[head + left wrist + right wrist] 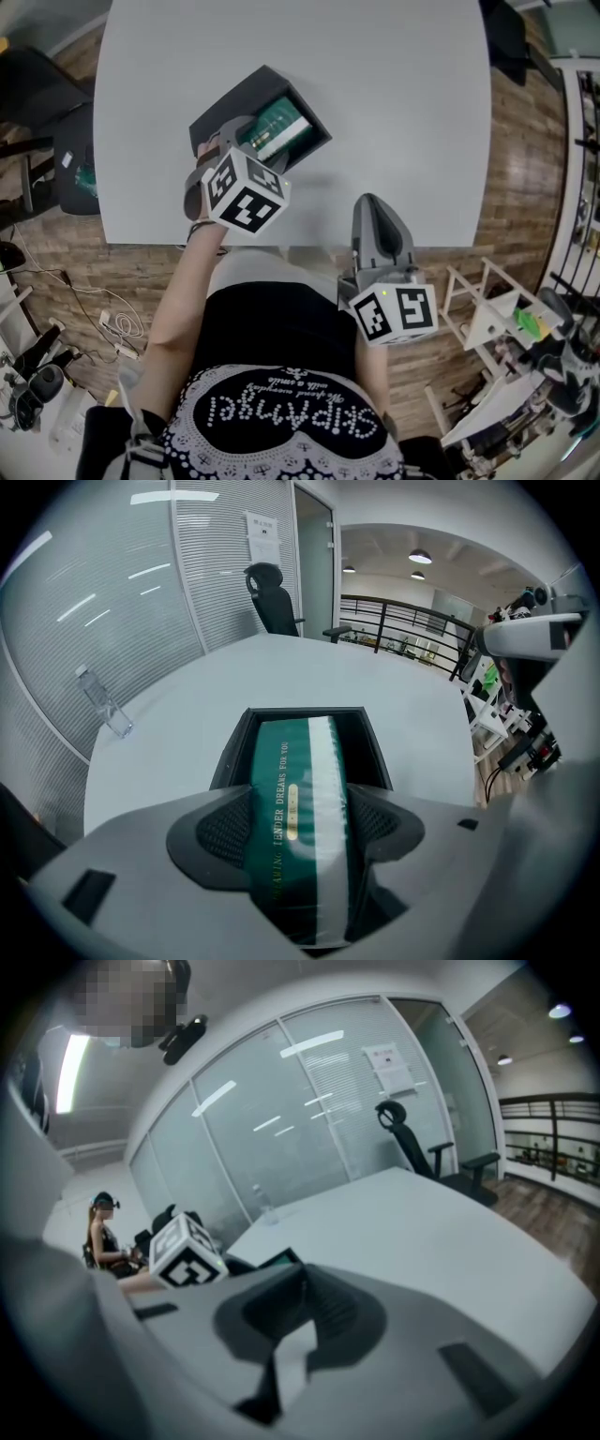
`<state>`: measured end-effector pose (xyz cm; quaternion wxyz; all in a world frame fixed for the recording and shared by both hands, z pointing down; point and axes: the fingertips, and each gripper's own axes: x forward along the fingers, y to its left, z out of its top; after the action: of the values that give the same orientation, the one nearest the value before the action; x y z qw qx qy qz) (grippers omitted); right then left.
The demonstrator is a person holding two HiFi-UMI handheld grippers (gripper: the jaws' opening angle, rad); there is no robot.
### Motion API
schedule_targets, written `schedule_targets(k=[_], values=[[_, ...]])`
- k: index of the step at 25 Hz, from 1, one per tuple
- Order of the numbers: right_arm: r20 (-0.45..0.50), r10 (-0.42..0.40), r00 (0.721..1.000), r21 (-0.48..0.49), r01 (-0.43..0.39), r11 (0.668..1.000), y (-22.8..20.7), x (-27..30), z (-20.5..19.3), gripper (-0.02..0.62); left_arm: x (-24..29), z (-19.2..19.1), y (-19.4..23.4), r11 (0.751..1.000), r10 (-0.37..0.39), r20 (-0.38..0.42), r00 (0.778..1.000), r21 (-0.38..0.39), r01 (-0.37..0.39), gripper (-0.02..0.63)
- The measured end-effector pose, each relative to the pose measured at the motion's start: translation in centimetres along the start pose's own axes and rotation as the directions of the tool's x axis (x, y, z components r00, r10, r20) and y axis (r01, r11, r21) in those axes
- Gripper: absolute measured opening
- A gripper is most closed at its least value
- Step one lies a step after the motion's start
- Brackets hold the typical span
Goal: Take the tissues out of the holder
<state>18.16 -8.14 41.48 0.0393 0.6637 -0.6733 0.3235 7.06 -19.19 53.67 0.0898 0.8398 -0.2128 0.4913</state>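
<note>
Left gripper (244, 133) (300, 829) points steeply down, jaws wide, pads against both long sides of the green tissue pack (278, 127) (295, 761). The pack is still inside the black holder (234, 94) (377, 752) directly ahead. Right gripper (375, 202) (305, 1283) has its jaws together and empty, at the near table edge, well right of the left one. Pale grey table (394, 94) (187, 696) (422, 1222). Clear bottle (103, 705) far ahead-left. Office chair (272, 597) (412, 1143) past the far edge, by the glass partition (94, 602). Wood floor (525, 169).
</note>
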Motion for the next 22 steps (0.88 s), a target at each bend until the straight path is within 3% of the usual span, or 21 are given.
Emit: schedule_targets(k=[22], values=[[0.018,0.021,1.0,-0.024,-0.021,1.0,0.9,0.4,0.9,0.035,-3.8,1.6,0.6,0.999,0.017,0.086,0.996,-0.036,-0.014,0.333]])
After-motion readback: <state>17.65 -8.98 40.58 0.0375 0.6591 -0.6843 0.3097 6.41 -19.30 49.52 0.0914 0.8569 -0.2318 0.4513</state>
